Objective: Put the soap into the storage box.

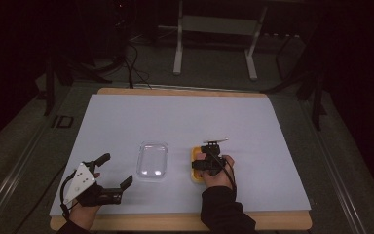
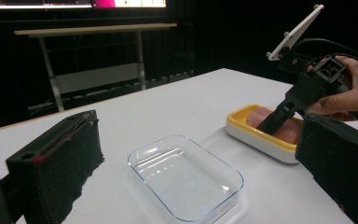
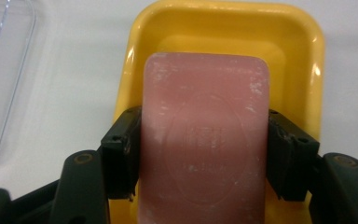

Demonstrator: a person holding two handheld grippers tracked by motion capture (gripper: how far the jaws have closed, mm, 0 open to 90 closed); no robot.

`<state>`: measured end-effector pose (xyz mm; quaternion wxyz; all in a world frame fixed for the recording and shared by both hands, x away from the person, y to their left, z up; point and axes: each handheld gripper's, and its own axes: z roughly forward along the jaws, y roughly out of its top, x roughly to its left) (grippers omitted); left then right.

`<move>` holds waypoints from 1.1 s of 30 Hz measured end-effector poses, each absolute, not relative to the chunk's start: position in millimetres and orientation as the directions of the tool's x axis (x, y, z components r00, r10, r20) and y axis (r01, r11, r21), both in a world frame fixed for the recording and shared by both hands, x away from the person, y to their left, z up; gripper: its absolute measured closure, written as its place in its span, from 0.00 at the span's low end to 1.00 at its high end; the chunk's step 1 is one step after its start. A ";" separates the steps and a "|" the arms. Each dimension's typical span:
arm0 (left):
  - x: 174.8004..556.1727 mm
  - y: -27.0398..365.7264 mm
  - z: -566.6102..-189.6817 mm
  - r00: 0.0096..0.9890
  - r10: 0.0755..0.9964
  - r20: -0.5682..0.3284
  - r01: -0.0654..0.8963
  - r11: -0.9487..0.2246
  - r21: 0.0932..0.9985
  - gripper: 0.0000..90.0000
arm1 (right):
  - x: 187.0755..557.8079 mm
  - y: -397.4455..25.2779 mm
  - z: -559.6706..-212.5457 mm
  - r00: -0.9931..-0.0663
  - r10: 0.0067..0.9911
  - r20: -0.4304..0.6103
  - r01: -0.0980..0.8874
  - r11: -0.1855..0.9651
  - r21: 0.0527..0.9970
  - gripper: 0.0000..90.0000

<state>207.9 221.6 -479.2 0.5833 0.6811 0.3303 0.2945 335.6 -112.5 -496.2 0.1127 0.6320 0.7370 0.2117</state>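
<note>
Yellow dish (image 3: 303, 56): it sits on the white table (image 1: 253, 122) and holds a pink soap bar (image 3: 205, 135).
Clear tray (image 1: 152, 160): nothing is in it; it sits just left of the yellow dish.
Right gripper (image 3: 204, 154): it points down into the dish, its jaws pressed on both long sides of the soap.
Close look: the right gripper view shows an oval mark stamped on the soap.
Left gripper (image 1: 112, 170): it rests low near the table's front edge, jaws wide apart, holding nothing.
Right hand (image 1: 217, 171): it is wrapped around its gripper.
</note>
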 end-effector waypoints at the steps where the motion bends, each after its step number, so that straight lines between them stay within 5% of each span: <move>1: 207.9 221.4 -479.3 0.616 0.788 0.016 0.107 -0.104 0.989 0.01 | 335.9 -112.1 -496.9 -0.175 0.980 0.097 0.884 0.113 0.453 0.41; 22: 207.2 221.5 -477.4 0.616 0.787 0.017 0.095 -0.096 0.991 0.01 | 342.0 -126.0 -455.7 -0.287 0.955 0.077 0.841 0.212 0.498 0.37; 33: 209.0 220.9 -478.6 0.609 0.793 0.028 0.102 -0.113 0.988 0.01 | 347.9 -141.6 -435.8 -0.453 0.886 0.099 0.776 0.338 0.532 0.13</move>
